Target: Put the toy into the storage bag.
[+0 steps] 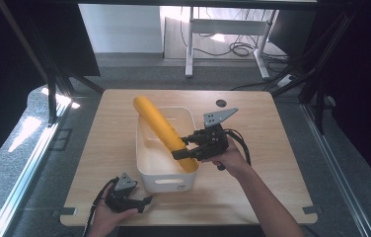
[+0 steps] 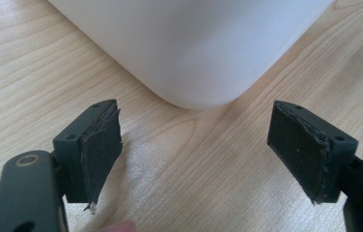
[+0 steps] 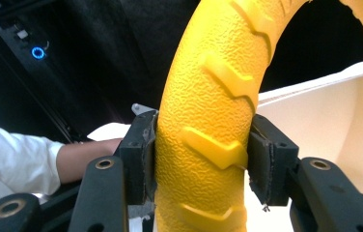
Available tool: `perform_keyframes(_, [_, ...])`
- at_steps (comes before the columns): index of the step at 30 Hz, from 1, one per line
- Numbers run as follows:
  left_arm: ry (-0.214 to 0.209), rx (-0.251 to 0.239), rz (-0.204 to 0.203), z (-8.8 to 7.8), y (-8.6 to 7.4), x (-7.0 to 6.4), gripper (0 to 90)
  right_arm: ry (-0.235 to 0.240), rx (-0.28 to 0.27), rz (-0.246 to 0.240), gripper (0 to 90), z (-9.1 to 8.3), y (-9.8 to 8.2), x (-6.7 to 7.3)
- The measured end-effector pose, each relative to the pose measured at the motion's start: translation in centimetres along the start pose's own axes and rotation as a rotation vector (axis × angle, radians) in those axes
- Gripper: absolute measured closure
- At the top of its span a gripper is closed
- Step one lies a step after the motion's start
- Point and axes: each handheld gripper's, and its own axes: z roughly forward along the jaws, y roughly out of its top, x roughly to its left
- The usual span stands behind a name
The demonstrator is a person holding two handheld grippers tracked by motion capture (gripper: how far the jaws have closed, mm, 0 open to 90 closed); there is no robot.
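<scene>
White bin [image 1: 166, 175] sits mid-table [image 1: 272, 163]; yellow ring-shaped tyre toy [image 1: 166, 132] stands edge-on, slanted inside the bin, probably being set down into it. Right gripper [image 1: 182, 147] over the bin's right wall, jaws pinching the tyre's tread. Left gripper [image 1: 144, 201] idle by the bin's near-left corner, jaws spread, holding nothing.

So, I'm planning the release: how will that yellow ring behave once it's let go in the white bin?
The yellow ring looks stiff, holding its curve between the right gripper's pads. Its pebbled, ribbed skin probably resists slipping. It stands on edge, leaning over the white bin's rim, so it may roll or topple.
</scene>
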Motion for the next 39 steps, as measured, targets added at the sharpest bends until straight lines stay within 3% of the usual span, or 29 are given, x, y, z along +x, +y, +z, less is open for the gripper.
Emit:
perform_keyframes(12, [0.000, 0.006, 0.004, 0.0, 0.0, 0.0, 19.7, 0.008, 0.015, 0.004, 49.6, 0.0, -1.2, -0.5])
perform_keyframes(17, [-0.001, 0.008, 0.005, 0.1, 0.0, 0.0, 19.7, -0.012, 0.037, -0.005, 49.1, 0.0, -1.6, -0.4])
perform_keyframes(22, [-0.001, 0.007, 0.005, 0.1, -0.1, 0.0, 19.7, -0.013, 0.023, 0.013, 45.4, -0.1, -1.8, -0.6])
perform_keyframes(26, [0.000, 0.010, 0.003, 0.2, -0.1, 0.0, 19.7, -0.011, 0.017, 0.067, 39.2, -0.2, -2.0, -1.0])
perform_keyframes(30, [-0.001, 0.012, 0.005, 0.2, -0.1, 0.0, 19.7, -0.033, 0.001, 0.075, 36.3, -0.3, -2.0, -1.1])
perform_keyframes(39, [-0.001, 0.010, 0.003, 0.2, -0.1, 0.0, 19.7, -0.099, -0.017, 0.040, 32.4, -0.6, -2.0, -0.4])
